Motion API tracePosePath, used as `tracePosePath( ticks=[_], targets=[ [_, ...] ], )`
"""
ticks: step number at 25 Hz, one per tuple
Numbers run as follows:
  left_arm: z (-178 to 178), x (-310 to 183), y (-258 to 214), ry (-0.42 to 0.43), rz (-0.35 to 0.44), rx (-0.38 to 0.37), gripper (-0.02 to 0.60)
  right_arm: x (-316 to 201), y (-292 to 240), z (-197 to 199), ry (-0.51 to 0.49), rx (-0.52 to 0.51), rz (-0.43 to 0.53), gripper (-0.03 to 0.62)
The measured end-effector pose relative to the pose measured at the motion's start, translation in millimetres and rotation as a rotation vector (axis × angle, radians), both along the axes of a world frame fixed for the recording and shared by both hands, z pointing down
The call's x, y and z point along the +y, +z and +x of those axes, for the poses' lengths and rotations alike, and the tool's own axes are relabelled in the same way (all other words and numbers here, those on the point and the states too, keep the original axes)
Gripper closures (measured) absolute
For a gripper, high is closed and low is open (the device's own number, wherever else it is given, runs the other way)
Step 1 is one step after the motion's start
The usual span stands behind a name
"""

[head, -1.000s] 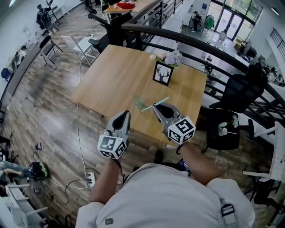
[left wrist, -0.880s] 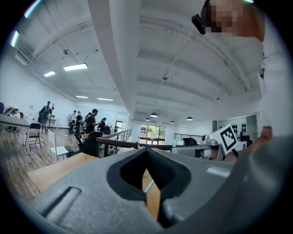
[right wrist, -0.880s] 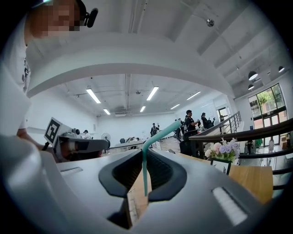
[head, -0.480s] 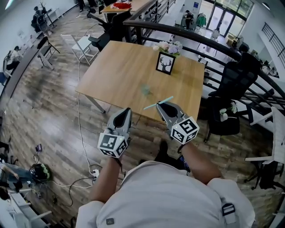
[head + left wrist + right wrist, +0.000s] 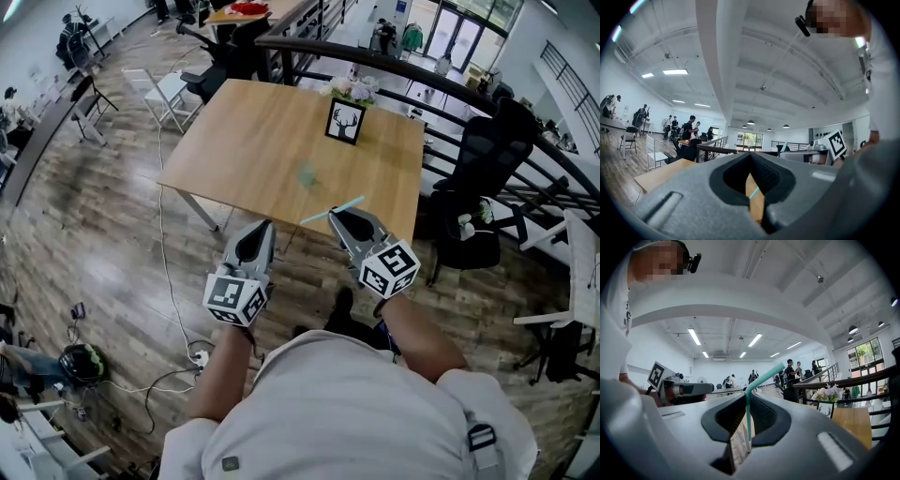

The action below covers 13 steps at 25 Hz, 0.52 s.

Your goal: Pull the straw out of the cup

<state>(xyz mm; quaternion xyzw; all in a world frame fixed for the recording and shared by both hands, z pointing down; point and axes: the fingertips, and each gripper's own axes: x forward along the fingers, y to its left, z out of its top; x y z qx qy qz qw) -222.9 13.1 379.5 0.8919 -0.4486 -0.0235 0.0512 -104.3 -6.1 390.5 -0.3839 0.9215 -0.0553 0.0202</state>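
R gripper pinches teal straw, held out of the cup, which sits well apart on wooden table; L gripper jaws pressed together, empty

Both forearms extended forward; left gripper jaws together, right gripper jaws clamped, both level.

Straw teal. Table light wood grain. Left tool, right tool grey, black-white square markers. Frame black, deer silhouette.
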Motion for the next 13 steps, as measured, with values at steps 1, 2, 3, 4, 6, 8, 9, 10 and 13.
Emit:
tracePosePath(
  ticks=[1, 2, 3, 4, 6, 8, 9, 10, 13],
  targets=[
    [0, 1, -1, 0.002, 0.000, 0.001, 0.577, 1, -2, -1, 0.001, 0.000, 0.003, 0.556],
    [0, 1, -1, 0.005, 0.001, 0.003, 0.577, 1, -4, -1, 0.001, 0.001, 0.005, 0.556],
    [0, 2, -2, 0.007, 0.002, 0.005, 0.577, 1, -5, -2, 0.002, 0.001, 0.007, 0.556],
    [1, 3, -2, 0.008, 0.002, 0.007, 0.577, 2, -6, -2, 0.002, 0.002, 0.009, 0.556],
    [0, 4, -1, 0.008, 0.003, 0.010, 0.577, 4, -7, -3, 0.003, 0.005, 0.012, 0.556],
    [-2, 5, -1, 0.007, 0.002, 0.014, 0.577, 6, -9, -6, 0.003, 0.009, 0.020, 0.556],
    [-3, 5, -1, 0.007, 0.002, 0.015, 0.577, 7, -11, -8, 0.002, 0.011, 0.023, 0.556],
    [-3, 4, -2, 0.007, 0.001, 0.016, 0.577, 7, -12, -9, 0.000, 0.012, 0.024, 0.556],
    [-5, 3, -2, 0.008, -0.001, 0.018, 0.577, 7, -15, -13, -0.006, 0.014, 0.026, 0.556]
  ],
)
